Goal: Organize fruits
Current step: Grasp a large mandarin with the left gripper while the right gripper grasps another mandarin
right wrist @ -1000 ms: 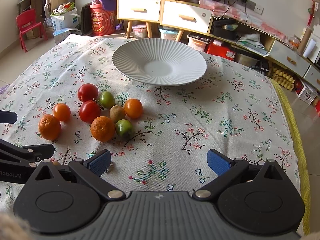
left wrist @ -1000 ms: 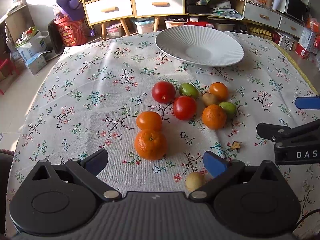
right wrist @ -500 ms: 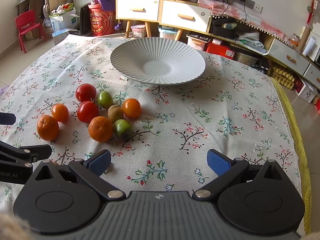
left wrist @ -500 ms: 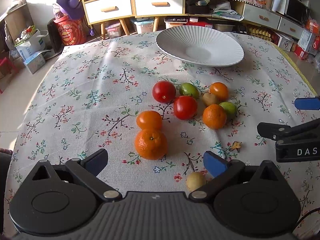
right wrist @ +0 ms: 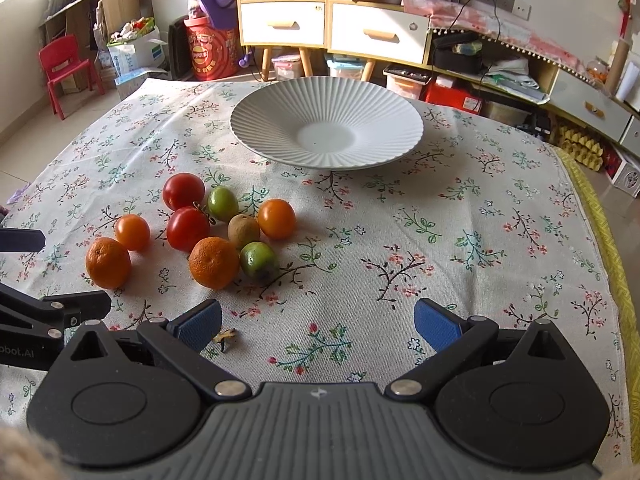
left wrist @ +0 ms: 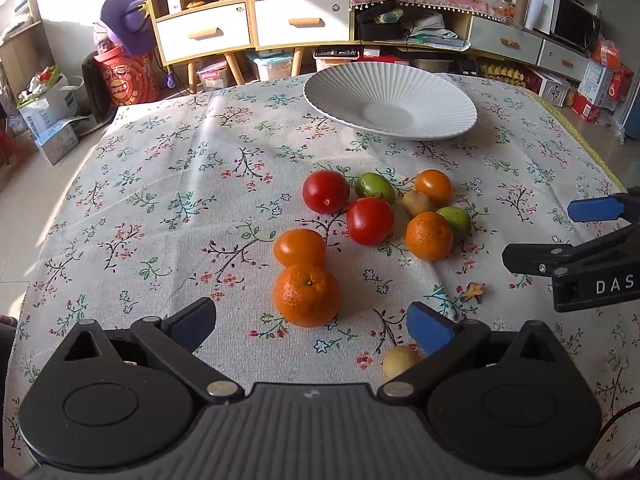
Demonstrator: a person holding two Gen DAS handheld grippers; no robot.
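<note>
Left wrist view shows you the fruits [left wrist: 370,220] clustered mid-worktop on the floral cloth [left wrist: 160,184], with the largest orange [left wrist: 307,295] nearest, between your left tool's [left wrist: 312,320] wide-spread fingers. Beyond the cluster sits the white ribbed plate [left wrist: 440,92], bare. Your right tool [right wrist: 318,320] also gapes wide, holding nothing.

Bright daylight from approx 10 o'clock, window blown out w/ glare. Fruit shadows fall toward 4 o'clock. Sharp focus; strong fisheye bending at edges.
</note>
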